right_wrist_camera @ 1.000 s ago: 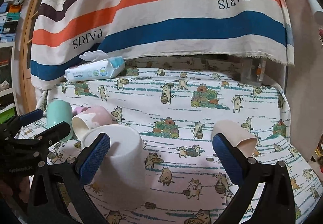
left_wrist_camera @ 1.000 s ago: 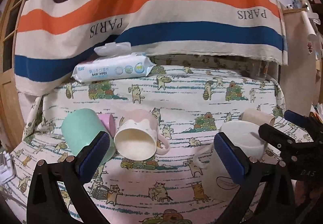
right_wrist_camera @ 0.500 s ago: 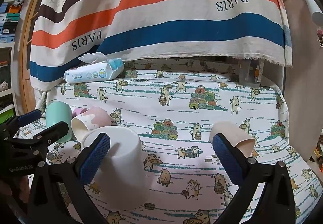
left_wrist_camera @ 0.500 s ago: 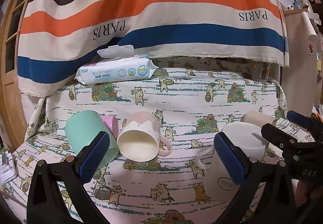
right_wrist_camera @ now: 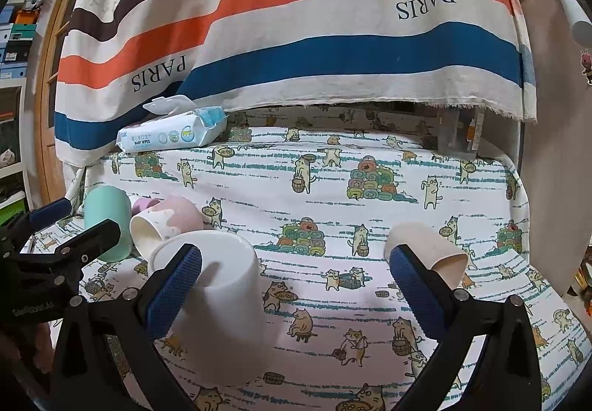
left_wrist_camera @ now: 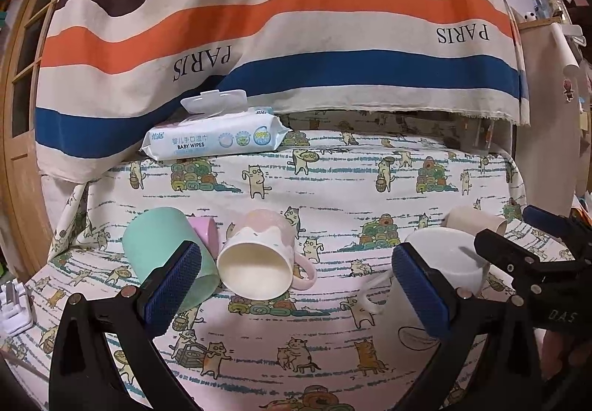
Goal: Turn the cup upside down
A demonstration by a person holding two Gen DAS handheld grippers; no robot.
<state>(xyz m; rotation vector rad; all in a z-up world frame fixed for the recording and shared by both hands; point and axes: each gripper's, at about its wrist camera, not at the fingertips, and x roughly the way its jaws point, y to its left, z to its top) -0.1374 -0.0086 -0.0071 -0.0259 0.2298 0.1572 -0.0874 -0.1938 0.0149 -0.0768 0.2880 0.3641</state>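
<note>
2 grippers spread wide over 5 cups.
Left gripper (left_wrist_camera: 296, 292) faces the pink mug (left_wrist_camera: 259, 263); right gripper (right_wrist_camera: 296, 292) has the white cup (right_wrist_camera: 218, 303) by its left finger, untouched.

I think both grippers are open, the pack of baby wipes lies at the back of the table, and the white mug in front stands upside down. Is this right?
Not fully. The white mug stands upright: the left wrist view looks into its open mouth, which faces up. The rest holds: the left gripper and right gripper are open, and the baby wipes lie at the back of the table.
</note>
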